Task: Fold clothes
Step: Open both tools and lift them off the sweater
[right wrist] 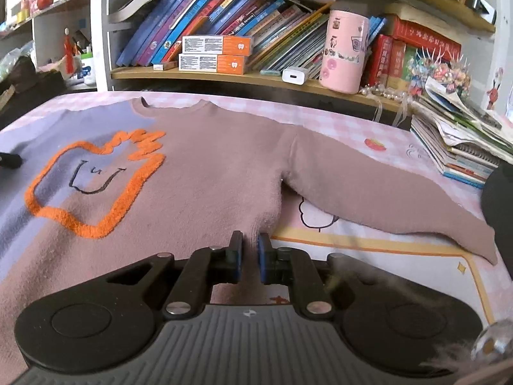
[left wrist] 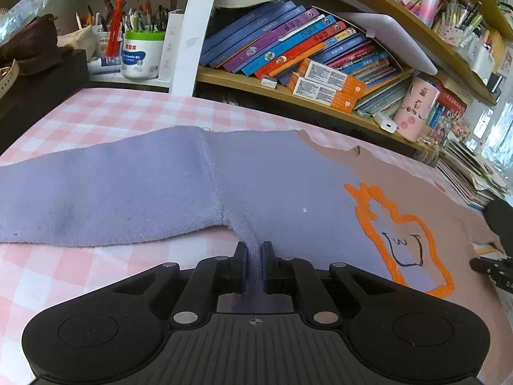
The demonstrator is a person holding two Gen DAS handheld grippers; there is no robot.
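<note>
Left hand-held gripper (left wrist: 255, 264): narrow, pinched on a ridge of lilac knit at the side seam of the sweater (left wrist: 275, 186), just below the armpit. Directly ahead, fabric drawn up into a small crease between the pads, probably a hold meant to lift or carry that edge for a fold. Ahead and to the left, lilac sleeve (left wrist: 96, 192) stretched out flat and well away from the body. Ahead and to the right, orange outlined motif (left wrist: 404, 240) with a drawn smile, then the brown half of the garment. At the far right edge, a dark tip of the other tool. Right hand-held gripper (right wrist: 249, 258): narrow, low over the brown side edge of the sweater near its armpit; brown knit visible in the slot, but grip on it not certain, so a true hold cannot be confirmed. Ahead and to the right, brown sleeve (right wrist: 384, 189) spread outward across the surface (right wrist: 368, 250). Ahead and to the left, the motif and the lilac half. Overall: garment face up, spread open on the pink checked surface, neck toward the far bookshelf (right wrist: 256, 77), both sleeves out. Matching placement at the two side seams suggests a symmetrical hold, likely so both flanks move together and the body stays square. No fold visible in the body.
</note>
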